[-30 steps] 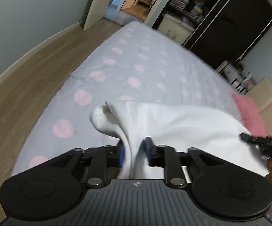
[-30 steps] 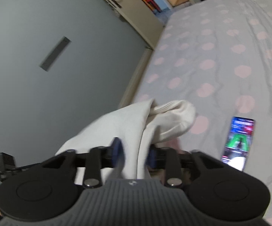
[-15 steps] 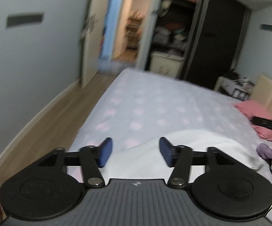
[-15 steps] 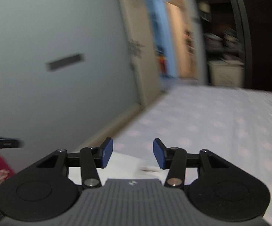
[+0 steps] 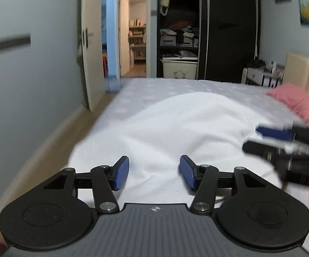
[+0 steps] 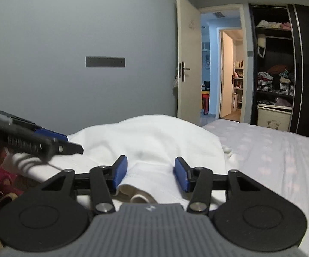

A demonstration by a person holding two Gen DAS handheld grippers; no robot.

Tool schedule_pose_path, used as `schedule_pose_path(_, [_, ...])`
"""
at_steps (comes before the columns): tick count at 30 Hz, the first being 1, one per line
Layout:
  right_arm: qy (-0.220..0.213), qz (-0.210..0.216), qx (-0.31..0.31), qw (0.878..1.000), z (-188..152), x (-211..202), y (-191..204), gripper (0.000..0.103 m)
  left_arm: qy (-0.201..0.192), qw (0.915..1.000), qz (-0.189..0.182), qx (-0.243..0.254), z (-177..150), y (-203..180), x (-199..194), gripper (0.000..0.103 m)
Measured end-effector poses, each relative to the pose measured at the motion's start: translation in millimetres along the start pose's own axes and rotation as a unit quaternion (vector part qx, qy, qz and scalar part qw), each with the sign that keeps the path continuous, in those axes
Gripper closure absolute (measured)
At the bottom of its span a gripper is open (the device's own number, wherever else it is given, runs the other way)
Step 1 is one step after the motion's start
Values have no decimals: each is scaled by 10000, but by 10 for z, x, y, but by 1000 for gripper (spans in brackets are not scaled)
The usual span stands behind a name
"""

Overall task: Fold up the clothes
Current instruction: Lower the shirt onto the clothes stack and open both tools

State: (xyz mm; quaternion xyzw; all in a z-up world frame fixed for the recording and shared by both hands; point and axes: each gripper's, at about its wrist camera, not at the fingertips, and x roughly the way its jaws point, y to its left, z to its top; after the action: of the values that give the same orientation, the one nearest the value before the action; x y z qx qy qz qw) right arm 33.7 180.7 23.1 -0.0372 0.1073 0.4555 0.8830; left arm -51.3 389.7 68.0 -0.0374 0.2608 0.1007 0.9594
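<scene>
A white garment (image 5: 175, 124) lies spread on the bed, bulging in the middle; it also shows in the right wrist view (image 6: 154, 141). My left gripper (image 5: 154, 172) is open, low over the garment's near edge, holding nothing. My right gripper (image 6: 151, 174) is open over the garment's other near edge, where a folded cream hem (image 6: 133, 192) shows between the fingers. The right gripper appears at the right of the left wrist view (image 5: 282, 145), and the left gripper at the left of the right wrist view (image 6: 36, 141).
The bed (image 5: 229, 90) has a lilac sheet with pink dots. A pink pillow (image 5: 300, 102) lies at its right by the headboard. An open door (image 5: 92, 64) and dark wardrobe (image 5: 229, 32) stand beyond. Pink clothes (image 6: 0, 180) lie at lower left.
Both grippers opened and let go of the white garment, which now lies spread on the bed. Both cameras tilted up to look level across the room.
</scene>
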Motion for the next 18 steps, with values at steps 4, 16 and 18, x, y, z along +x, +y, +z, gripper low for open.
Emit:
schedule_pose_path(4, [-232, -10, 401, 9989, 36, -182, -23, 34, -146, 9998, 38, -109, 79, 30, -138, 47])
schedule_pose_path(16, [-43, -643, 502, 9967, 513, -1232, 217, 1, -515, 9927, 642, -881, 147, -466, -1018, 29])
schedule_pose_path(18, [208, -630, 568, 9962, 510, -1493, 254, 1, -478, 9902, 828, -1015, 37, -582, -1155, 29])
